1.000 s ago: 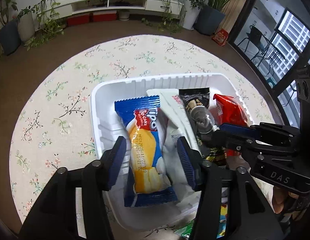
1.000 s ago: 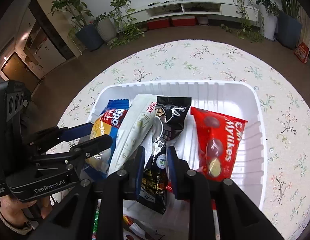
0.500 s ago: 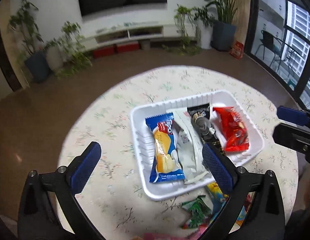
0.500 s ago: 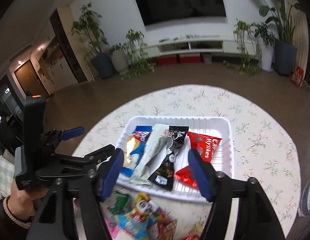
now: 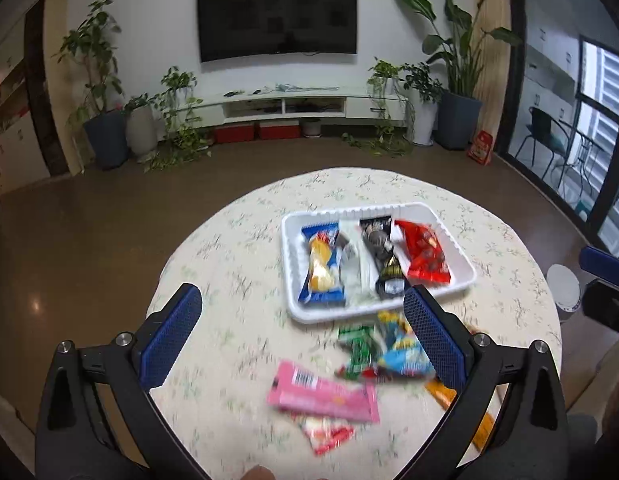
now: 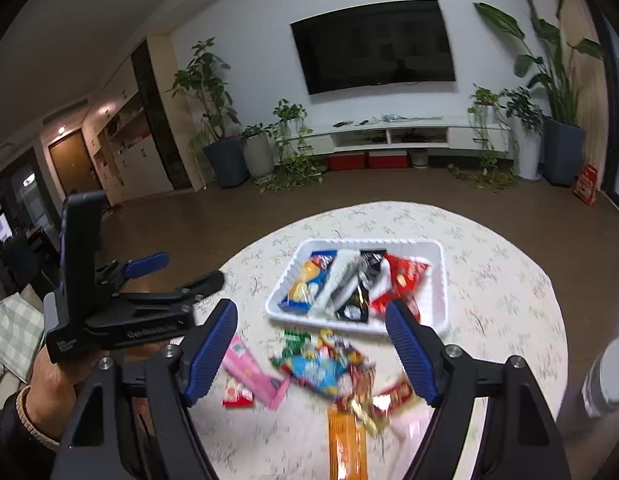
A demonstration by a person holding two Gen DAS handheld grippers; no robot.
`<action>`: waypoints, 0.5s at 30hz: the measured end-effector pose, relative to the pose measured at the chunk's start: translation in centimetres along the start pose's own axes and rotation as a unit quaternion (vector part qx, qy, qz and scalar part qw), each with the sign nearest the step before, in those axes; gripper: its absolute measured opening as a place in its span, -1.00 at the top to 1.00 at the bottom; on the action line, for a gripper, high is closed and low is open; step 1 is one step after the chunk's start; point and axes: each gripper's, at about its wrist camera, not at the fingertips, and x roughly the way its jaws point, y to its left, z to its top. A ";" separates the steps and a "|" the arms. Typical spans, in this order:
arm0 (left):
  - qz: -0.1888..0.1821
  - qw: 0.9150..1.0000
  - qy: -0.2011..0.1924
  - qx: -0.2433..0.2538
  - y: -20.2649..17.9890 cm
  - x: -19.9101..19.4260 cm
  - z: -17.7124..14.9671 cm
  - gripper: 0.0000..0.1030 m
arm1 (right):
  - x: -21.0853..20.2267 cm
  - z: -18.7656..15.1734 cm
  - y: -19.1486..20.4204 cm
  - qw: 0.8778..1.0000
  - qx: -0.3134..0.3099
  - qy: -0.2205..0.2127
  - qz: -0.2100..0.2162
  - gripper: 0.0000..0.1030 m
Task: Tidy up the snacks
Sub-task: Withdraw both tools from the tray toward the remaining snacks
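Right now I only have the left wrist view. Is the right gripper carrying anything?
Observer: No. The right wrist view shows the right gripper with its jaws opening and nothing between them.
Operator: What's the orange thing behind my right finger?
Observer: A long orange packet, loose on the table near its close edge, outside the white tray.
Operator: How does my left gripper look from there?
Observer: The left gripper is open and empty, and a hand holds it above the table, left of the tray.
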 end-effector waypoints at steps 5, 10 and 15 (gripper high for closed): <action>0.017 0.998 0.030 -0.050 2.4 -2.6 -5.3 -0.99 | -2.3 -3.9 -0.9 1.000 0.020 0.013 -0.010 -0.54; 0.024 0.993 0.090 -0.079 2.9 -2.6 -10.4 -0.99 | -2.6 -7.4 -2.2 0.998 0.053 0.033 -0.018 -0.54; -0.001 0.983 0.134 -0.127 2.5 -0.8 -12.5 -0.99 | -2.2 -10.2 -2.4 0.996 0.057 0.054 -0.030 -0.53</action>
